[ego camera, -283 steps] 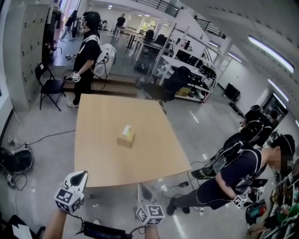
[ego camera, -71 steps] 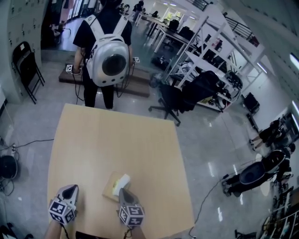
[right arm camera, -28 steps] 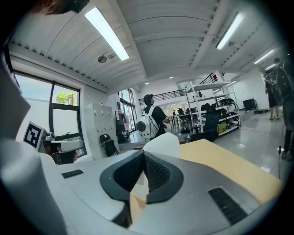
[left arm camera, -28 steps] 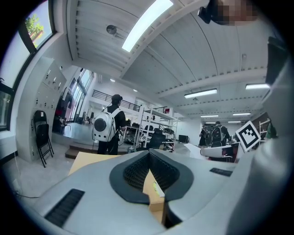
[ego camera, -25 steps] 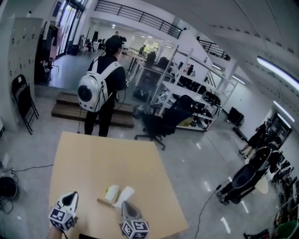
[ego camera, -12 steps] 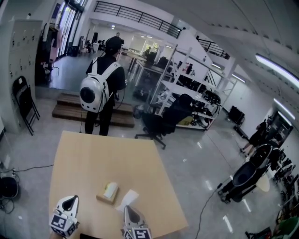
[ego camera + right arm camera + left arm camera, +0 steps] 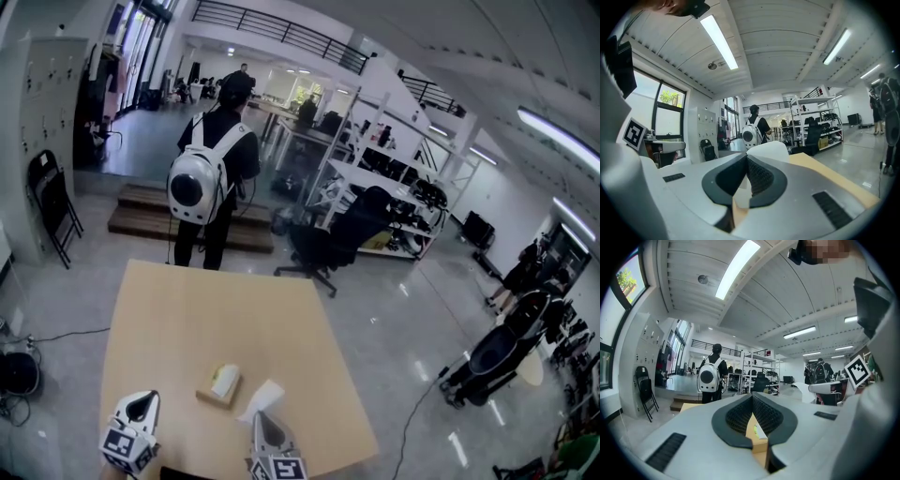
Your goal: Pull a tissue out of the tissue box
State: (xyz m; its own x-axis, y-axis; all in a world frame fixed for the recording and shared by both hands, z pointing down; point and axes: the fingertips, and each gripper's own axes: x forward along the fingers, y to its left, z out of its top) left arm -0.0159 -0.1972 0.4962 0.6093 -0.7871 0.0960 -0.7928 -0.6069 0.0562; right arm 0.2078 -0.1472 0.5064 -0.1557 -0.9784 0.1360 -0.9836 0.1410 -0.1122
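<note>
1. The right hand-held gripper (image 7: 746, 158) was clenched on the tissue (image 7: 263, 397). The white sheet stood up past its tips.
2. The tissue box (image 7: 219, 385) lay near the 6 o'clock end of the worktop (image 7: 216, 309), at about 10 o'clock from the held tissue. The sheet looked clear of the box and just beside it.
3. The left hand-held gripper (image 7: 752, 397) was clenched on nothing. The box sat at roughly 1 o'clock from it, untouched.
4. Risk: only a small part of the thin sheet seemed pinched, so a sharp tug or swing could probably tear it or slip it free.
5. Risk: nothing steadied the light box. If any part of the sheet was still caught in the slot, a further pull might drag or tip the box, or draw out the next sheet, which showed white at the opening.
6. Writing: none could be read. The box was yellowish with a small green mark, too small to make out. The marker cube (image 7: 126, 444) carried black-and-white square patterns, not words.
</note>
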